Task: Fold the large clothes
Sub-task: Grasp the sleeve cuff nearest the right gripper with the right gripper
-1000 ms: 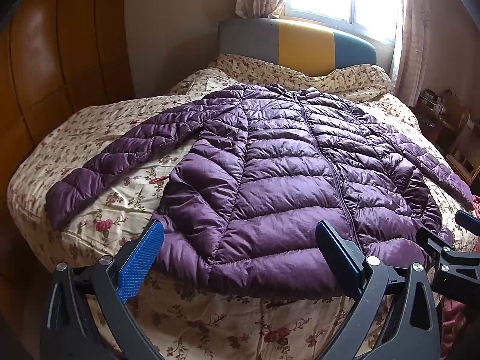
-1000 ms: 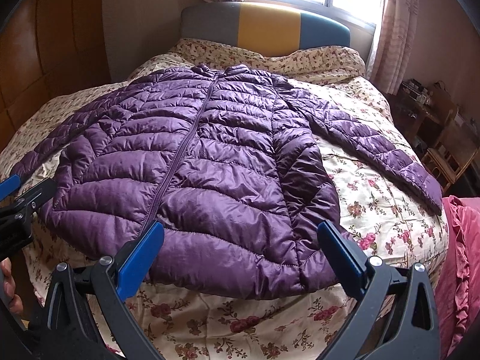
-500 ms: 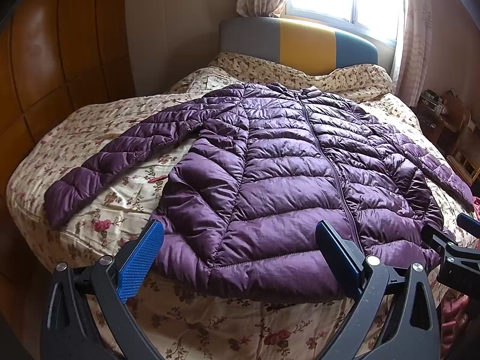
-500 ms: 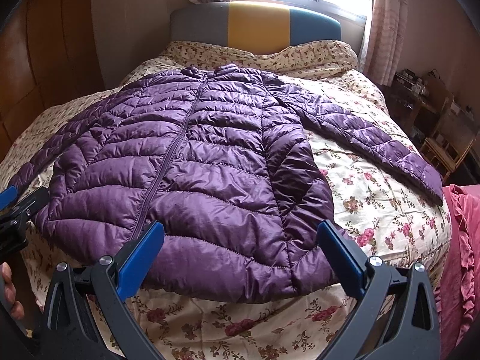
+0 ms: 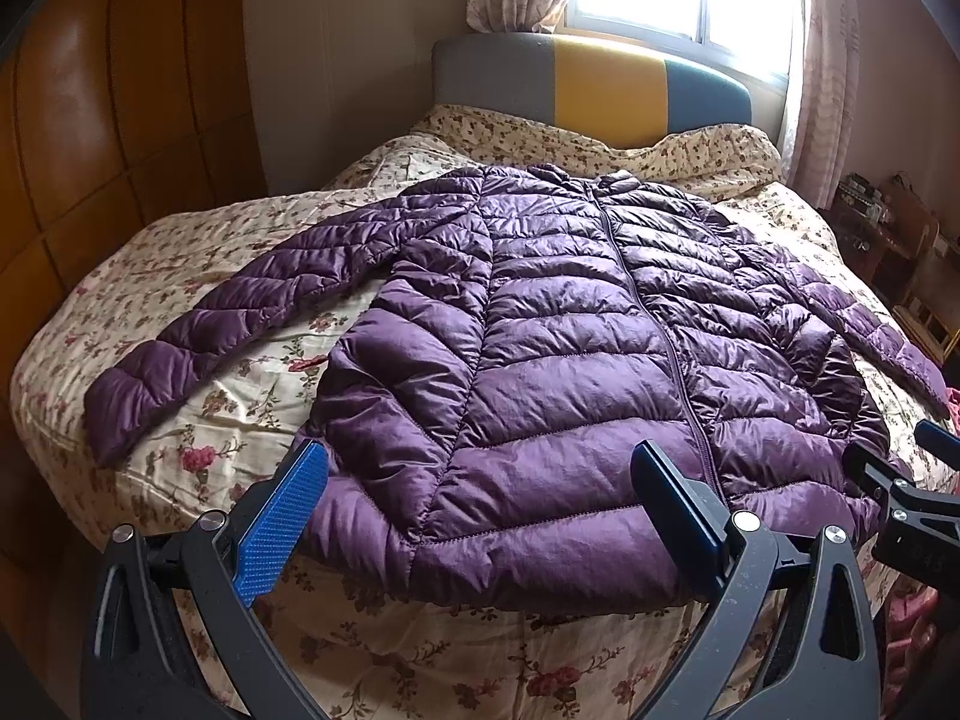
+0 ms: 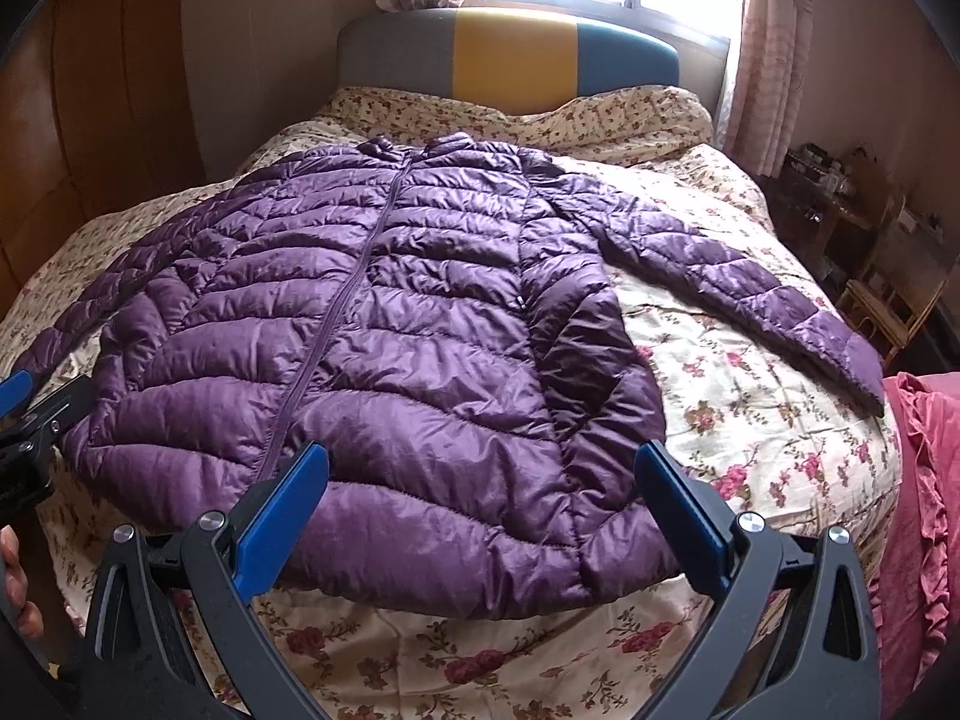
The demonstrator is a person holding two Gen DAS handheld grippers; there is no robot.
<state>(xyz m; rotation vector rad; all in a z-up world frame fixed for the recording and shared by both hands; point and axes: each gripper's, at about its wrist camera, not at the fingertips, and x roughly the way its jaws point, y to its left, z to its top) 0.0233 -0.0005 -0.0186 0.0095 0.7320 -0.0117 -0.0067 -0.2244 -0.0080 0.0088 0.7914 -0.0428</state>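
Observation:
A purple quilted puffer jacket (image 5: 558, 324) lies flat and zipped on the bed, front up, collar toward the headboard, both sleeves spread out; it also shows in the right wrist view (image 6: 384, 324). Its left sleeve (image 5: 234, 312) reaches toward the bed's left edge, its right sleeve (image 6: 738, 288) toward the right edge. My left gripper (image 5: 477, 510) is open and empty, hovering just short of the hem on the left half. My right gripper (image 6: 480, 510) is open and empty, hovering just short of the hem on the right half.
The bed has a floral cover (image 5: 252, 384) and a grey, yellow and blue headboard (image 6: 510, 54) under a bright window. A wooden panel wall (image 5: 90, 138) is on the left. A red ruffled cloth (image 6: 924, 480) and wooden furniture (image 6: 870, 252) are at the right.
Both grippers have drifted slightly, with the view of the jacket shifting a little. Jaws stay open and the jacket has not moved.

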